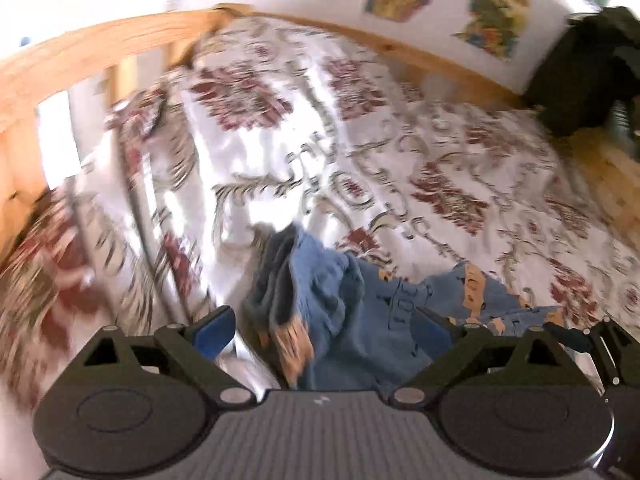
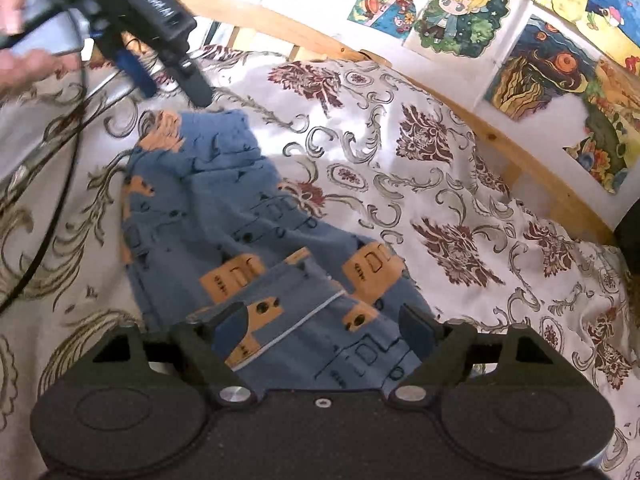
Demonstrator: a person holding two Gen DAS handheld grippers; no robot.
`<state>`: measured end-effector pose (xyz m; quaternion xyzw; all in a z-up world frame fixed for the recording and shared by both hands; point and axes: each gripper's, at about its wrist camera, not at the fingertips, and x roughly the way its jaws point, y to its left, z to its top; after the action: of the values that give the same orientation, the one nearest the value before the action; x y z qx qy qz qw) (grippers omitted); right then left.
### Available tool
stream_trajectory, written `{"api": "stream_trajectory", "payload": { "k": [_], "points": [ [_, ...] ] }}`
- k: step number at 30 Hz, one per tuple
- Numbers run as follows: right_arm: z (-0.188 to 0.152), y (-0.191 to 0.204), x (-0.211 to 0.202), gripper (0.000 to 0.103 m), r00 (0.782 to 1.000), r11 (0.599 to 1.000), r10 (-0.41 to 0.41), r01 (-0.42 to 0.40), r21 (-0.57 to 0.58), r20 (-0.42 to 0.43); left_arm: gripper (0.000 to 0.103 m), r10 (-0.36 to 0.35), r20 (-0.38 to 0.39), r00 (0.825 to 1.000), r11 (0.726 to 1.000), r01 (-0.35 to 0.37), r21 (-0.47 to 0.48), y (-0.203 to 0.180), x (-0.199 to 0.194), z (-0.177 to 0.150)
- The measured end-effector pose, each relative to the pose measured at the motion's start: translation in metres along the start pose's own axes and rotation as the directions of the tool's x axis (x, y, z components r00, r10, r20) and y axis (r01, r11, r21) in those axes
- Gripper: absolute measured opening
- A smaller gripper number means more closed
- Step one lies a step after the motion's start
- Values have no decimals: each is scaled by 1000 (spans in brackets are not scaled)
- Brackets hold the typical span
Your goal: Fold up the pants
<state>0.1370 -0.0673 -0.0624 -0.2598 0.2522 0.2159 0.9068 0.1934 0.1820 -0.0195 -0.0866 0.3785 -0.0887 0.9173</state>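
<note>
1. The pants (image 2: 224, 216), blue with orange patches, are lying on the floral bedspread (image 2: 460, 184) of a wooden-framed bed (image 2: 520, 152), stretching from the right gripper up toward the left gripper. They are partly gathered and creased, not laid flat.

2. The right gripper (image 2: 324, 326) is sitting low over the near end of the garment. Its jaws are standing wide apart, with cloth showing between the blue pads but not pinched. This placement is judged to be an approach for taking hold of that end.

3. The left gripper (image 1: 324, 328) is hovering over the bunched far end, where the fabric is rucked into a raised fold. Its jaws are likewise spread, gripping nothing. The left wrist view is blurring, so finer contact cannot be confirmed.

4. In the right wrist view the left gripper (image 2: 160, 40) is appearing at the upper left, held by a hand (image 2: 24, 60), with its fingertips just above the garment's far edge.

5. Assessment: the two tools are stationed at opposite ends, probably to lift and straighten the pants before any fold. No fold is judged complete.

6. Risk: the slippery-looking bedspread may be dragging along with the cloth.
</note>
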Motion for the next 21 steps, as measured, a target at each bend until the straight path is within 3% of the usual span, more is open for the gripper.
{"api": "stream_trajectory", "payload": {
  "k": [5,9,18,21],
  "points": [
    [-9,2,-2,89,999,999,-39,40,27,-15,95,-91,-19,996,996,91,-1,25,28,3],
    [-16,9,9,95,996,996,-85,84,-10,-10,95,-65,-47,997,989,71,131,18,37,2],
    [-21,12,14,96,996,996,-89,89,-8,10,96,-41,-57,998,989,49,137,15,38,-4],
    [-21,11,14,96,996,996,-85,85,1,10,89,-39,-56,998,990,46,133,17,36,-4]
  ]
}}
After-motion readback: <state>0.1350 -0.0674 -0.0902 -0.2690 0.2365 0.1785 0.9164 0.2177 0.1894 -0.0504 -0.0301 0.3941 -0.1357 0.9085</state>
